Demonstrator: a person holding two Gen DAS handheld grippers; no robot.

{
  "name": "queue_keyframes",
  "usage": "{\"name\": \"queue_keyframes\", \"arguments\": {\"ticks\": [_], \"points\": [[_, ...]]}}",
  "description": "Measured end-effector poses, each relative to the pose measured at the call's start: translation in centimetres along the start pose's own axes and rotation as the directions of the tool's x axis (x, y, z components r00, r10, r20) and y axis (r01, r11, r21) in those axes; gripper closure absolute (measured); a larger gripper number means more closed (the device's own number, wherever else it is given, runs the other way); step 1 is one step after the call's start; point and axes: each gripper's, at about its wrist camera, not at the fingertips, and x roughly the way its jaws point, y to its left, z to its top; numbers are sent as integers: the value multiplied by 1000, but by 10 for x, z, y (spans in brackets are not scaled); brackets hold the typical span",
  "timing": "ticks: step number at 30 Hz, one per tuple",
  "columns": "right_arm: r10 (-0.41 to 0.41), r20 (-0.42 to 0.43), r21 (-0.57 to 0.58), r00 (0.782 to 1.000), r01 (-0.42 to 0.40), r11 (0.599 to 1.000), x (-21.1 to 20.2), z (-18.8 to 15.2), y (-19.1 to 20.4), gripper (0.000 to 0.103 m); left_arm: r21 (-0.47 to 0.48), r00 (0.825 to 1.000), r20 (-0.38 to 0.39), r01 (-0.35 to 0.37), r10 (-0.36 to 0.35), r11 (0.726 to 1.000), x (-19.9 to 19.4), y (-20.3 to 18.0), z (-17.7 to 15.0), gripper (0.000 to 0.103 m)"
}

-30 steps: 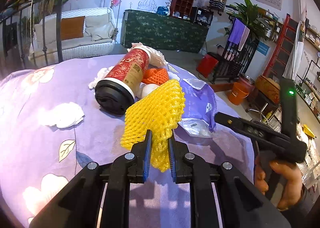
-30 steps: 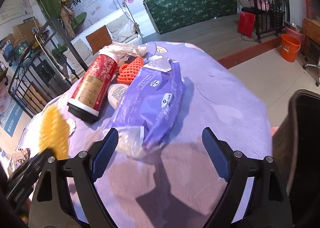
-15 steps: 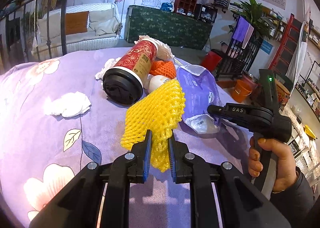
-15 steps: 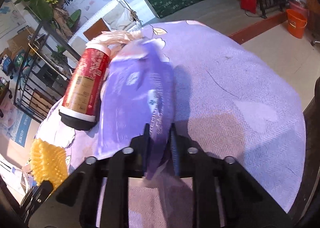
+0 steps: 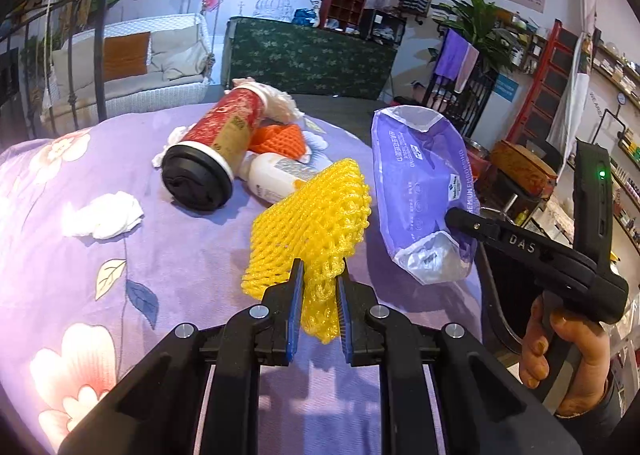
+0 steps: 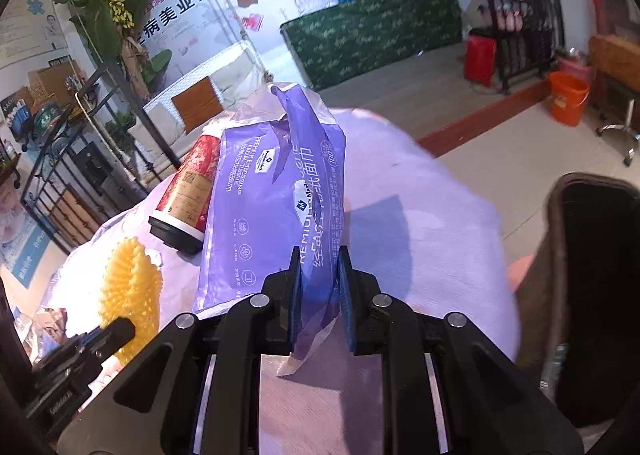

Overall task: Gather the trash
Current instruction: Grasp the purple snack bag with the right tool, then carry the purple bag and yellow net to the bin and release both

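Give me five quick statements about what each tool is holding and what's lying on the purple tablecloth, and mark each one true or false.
1. The left tool is shut on the yellow foam net. True.
2. The right tool is open and empty. False: it is shut on the purple tissue pack.
3. The red cup stands upright on the tablecloth. False: it lies on its side, black lid toward the left wrist camera.
4. A crumpled white tissue lies on the cloth, left of the cup's lid. True.
5. The orange foam net is held by a tool. False: it lies behind the white bottle.
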Motion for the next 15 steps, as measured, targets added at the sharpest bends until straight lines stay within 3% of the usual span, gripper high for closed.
{"name": "queue_keyframes", "arguments": {"ticks": [10,15], "points": [[-118,64,38,991,116,993,-62,-21,-39,85,92,996,-17,87,-86,992,10,-42,-3,88],[-200,101,82,975,192,978,-92,-28,-68,85,160,990,-28,141,-138,977,16,-71,-4,88]]}}
